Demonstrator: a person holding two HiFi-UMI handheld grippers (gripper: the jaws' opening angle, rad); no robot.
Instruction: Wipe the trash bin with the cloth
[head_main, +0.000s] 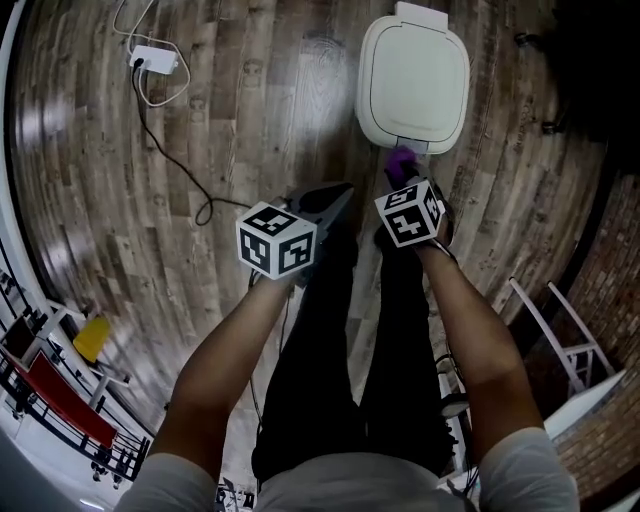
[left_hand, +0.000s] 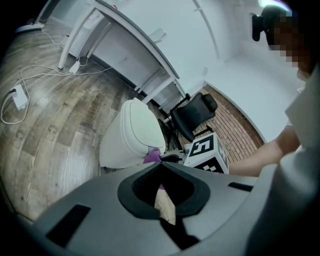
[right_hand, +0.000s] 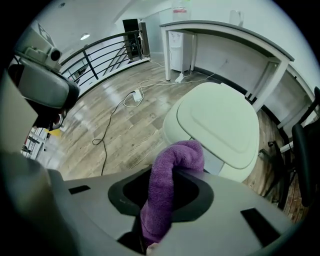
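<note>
Right gripper (head_main: 402, 176) clamping purple cloth (right_hand: 165, 195) lengthwise, tip toward trash bin (right_hand: 220, 125)

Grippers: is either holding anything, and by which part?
The right gripper is shut on the purple cloth, clamping its lower length; the bunched end pokes past the jaw tips. The left gripper is shut, empty.

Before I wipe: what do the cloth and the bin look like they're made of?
The cloth looks like terry or microfibre: purple, matte, with a fuzzy pile showing. The bin is probably plastic: off-white, smooth, with a slight sheen and a rounded moulded shape.
</note>
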